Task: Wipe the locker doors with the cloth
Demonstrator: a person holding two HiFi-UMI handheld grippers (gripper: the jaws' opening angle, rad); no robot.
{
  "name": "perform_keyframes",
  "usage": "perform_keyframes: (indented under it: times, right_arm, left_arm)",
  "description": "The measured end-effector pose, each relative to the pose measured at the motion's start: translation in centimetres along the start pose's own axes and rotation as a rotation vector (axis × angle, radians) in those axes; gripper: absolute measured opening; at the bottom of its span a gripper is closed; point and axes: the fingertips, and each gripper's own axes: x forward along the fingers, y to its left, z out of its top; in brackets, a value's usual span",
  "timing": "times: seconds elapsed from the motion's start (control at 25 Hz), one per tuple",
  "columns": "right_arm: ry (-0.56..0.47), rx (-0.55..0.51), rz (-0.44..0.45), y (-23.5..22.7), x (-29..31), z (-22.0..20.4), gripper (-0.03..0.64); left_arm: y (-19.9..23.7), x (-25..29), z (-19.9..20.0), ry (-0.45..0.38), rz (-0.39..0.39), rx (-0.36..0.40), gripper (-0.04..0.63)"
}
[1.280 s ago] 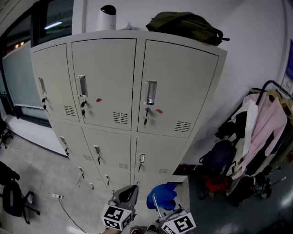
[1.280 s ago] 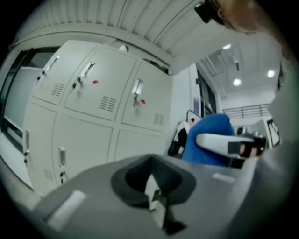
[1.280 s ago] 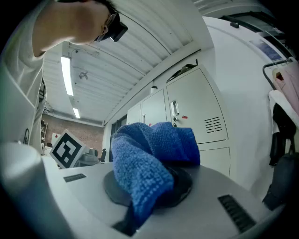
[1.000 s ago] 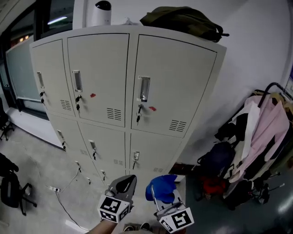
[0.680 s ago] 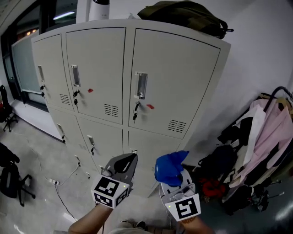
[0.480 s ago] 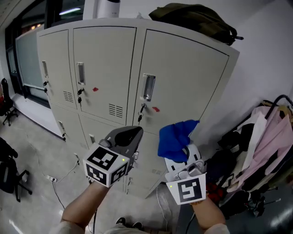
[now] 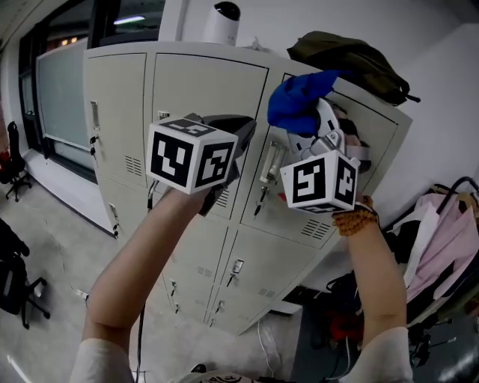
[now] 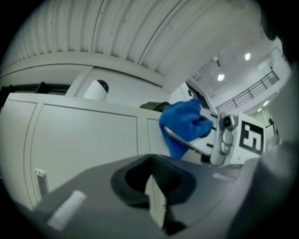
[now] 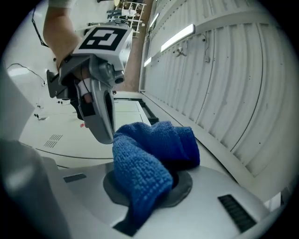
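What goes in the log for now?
right claw: shut on blue cloth, up by top locker doors | left claw: shut, empty

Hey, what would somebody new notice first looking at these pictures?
The bright blue cloth comes first, clamped in the jaws of the right gripper and held high in front of the top row of grey lockers. Next is the left gripper, shut and empty beside it, its black-and-white cube facing the head camera. A dark bag lies on top of the lockers.

A dark bag and white canister rest atop the lockers.
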Motion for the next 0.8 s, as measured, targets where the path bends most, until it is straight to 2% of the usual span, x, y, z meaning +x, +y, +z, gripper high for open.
perform_keyframes:
  times: [0.12, 0.28, 0.52, 0.8]
  right_arm:
    - [0.033, -0.053, 0.009, 0.1, 2.5, -0.3, 0.034]
    - [0.058, -0.054, 0.028, 1.3, 3.8, -1.6, 0.034]
    - [0.054, -0.074, 0.048, 3.6, 2.3, -2.5, 0.034]
    - [0.073, -0.045, 0.038, 6.8, -1.3, -5.0, 0.034]
  left_arm:
    - [1.2, 0.3, 0.8, 0.005, 0.021, 0.016, 0.003]
    - [0.8, 1.2, 0.8, 0.009, 0.008, 0.030, 0.003]
    - [-0.6, 3.1, -0.9, 0.026, -0.012, 0.044, 0.003]
    - [-2.9, 4.3, -3.3, 0.041, -0.033, 0.067, 0.003]
